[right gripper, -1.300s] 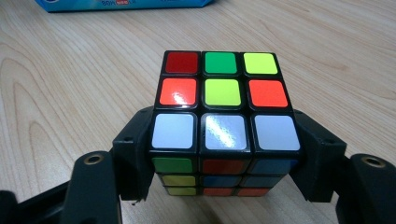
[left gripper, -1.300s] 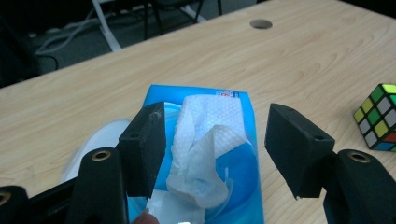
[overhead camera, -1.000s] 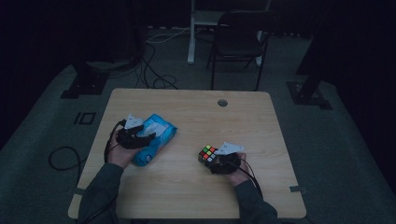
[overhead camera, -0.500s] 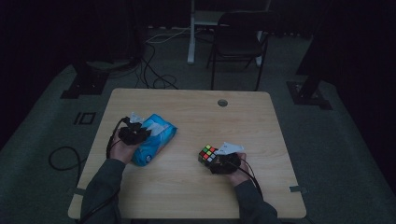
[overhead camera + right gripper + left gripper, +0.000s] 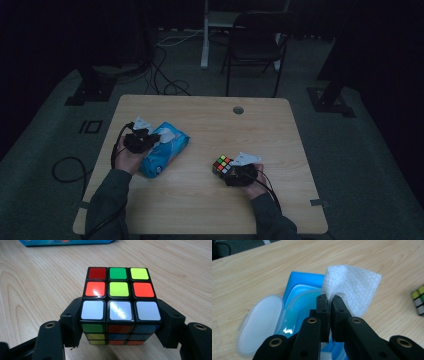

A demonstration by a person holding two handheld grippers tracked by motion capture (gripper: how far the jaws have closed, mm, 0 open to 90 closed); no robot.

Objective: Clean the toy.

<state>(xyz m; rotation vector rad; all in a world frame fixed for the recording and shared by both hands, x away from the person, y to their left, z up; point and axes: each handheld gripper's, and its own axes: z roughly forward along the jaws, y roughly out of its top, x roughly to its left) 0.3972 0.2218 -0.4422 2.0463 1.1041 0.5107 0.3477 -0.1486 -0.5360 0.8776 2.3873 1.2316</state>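
Two claws we see clenched: left claw [image 5: 328,302] pinching the wipe [image 5: 352,287] directly above its blue pack [image 5: 162,150] at left of frame, right claw [image 5: 120,325] gripping the cube [image 5: 119,296].

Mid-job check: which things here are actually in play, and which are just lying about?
In play:
- wipe, pinched by the left gripper
- blue wipes pack, lid open
- puzzle cube, clamped in the right gripper

Lying about:
- chair beyond the table
- floor cables
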